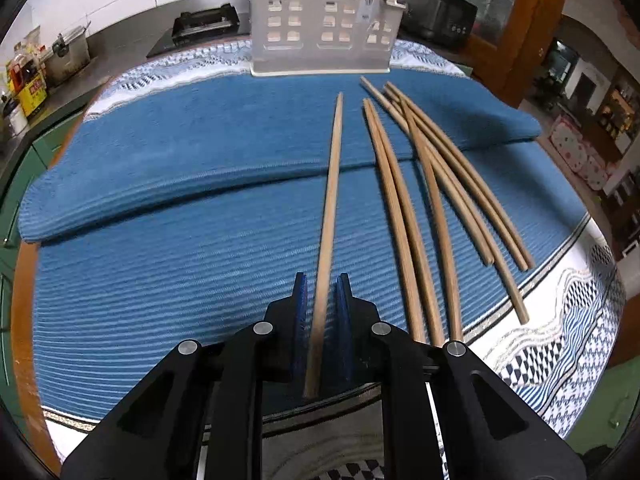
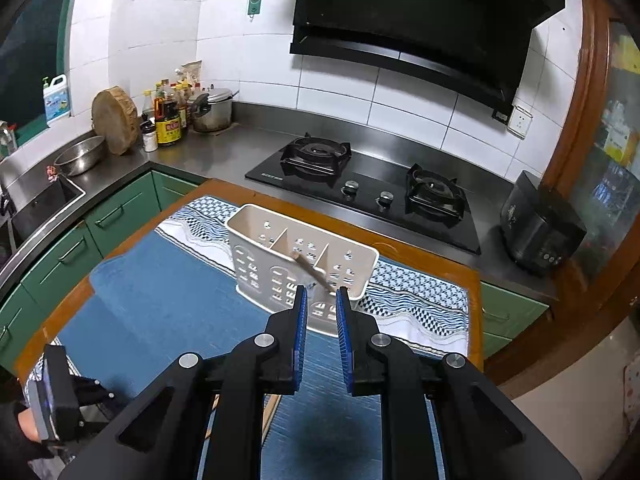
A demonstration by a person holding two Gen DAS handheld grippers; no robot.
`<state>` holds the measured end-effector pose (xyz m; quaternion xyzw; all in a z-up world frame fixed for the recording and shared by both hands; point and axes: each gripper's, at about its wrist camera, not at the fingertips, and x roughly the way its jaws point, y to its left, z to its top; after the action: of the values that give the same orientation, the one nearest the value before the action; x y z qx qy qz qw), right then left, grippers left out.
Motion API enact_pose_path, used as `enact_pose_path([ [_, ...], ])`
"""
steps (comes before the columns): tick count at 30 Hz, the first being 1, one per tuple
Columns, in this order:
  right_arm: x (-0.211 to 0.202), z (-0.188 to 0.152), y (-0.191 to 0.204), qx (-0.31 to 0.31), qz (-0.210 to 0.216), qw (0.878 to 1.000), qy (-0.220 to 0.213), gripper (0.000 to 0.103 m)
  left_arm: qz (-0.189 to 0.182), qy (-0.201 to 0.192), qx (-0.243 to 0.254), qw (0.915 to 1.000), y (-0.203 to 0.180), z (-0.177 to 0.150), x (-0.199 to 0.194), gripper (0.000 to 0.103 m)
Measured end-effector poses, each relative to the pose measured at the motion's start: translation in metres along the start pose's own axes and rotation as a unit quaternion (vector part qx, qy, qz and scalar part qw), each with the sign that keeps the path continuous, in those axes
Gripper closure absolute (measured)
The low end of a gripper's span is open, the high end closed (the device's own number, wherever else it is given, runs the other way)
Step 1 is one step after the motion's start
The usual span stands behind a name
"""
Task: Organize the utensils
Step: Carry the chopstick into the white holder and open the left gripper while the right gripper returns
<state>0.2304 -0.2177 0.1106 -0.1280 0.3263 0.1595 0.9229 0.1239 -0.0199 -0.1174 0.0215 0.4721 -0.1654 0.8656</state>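
Your left gripper (image 1: 322,280) straddles a single chopstick (image 1: 334,184) on the blue towel (image 1: 180,184), jaws slightly apart and not yet pinching. Your right gripper (image 2: 322,294), jaws parted and empty, hovers by the white holder (image 2: 256,248), where one chopstick (image 2: 314,272) already leans.
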Motion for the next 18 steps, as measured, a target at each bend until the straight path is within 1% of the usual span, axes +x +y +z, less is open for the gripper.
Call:
enact_pose_path([
  [4, -0.008, -0.009, 0.008, -0.003, 0.008, 1.000, -0.010, 0.088, 0.006, -0.001, 0.008, 0.9999, -0.002, -0.001, -0.001, 0.089],
  [6, -0.015, -0.014, 0.010, -0.002, 0.016, 1.000, -0.018, 0.088, 0.013, -0.001, 0.008, 0.9999, -0.004, -0.001, -0.001, 0.093],
  [7, -0.019, -0.017, 0.013, -0.003, 0.020, 1.000, -0.022, 0.088, 0.024, -0.001, 0.015, 0.9996, -0.006, -0.001, -0.001, 0.096],
  [9, -0.025, -0.022, 0.017, -0.003, 0.026, 0.999, -0.028, 0.088, 0.026, -0.002, 0.013, 0.9996, -0.006, 0.000, -0.002, 0.096],
  [11, -0.032, -0.027, 0.021, -0.004, 0.031, 0.999, -0.035, 0.088, 0.023, -0.006, 0.015, 0.9996, -0.008, 0.001, -0.005, 0.097],
  [13, -0.038, -0.032, 0.024, -0.004, 0.036, 0.999, -0.039, 0.088, 0.009, -0.016, 0.006, 0.9998, -0.006, 0.004, -0.012, 0.098],
  [15, -0.043, -0.037, 0.027, -0.002, 0.039, 0.998, -0.044, 0.088, 0.000, -0.031, -0.002, 0.9995, -0.004, 0.008, -0.021, 0.098],
  [18, -0.049, -0.044, 0.028, 0.007, 0.046, 0.998, -0.053, 0.088, -0.022, -0.056, -0.022, 0.9979, 0.001, 0.019, -0.038, 0.098],
])
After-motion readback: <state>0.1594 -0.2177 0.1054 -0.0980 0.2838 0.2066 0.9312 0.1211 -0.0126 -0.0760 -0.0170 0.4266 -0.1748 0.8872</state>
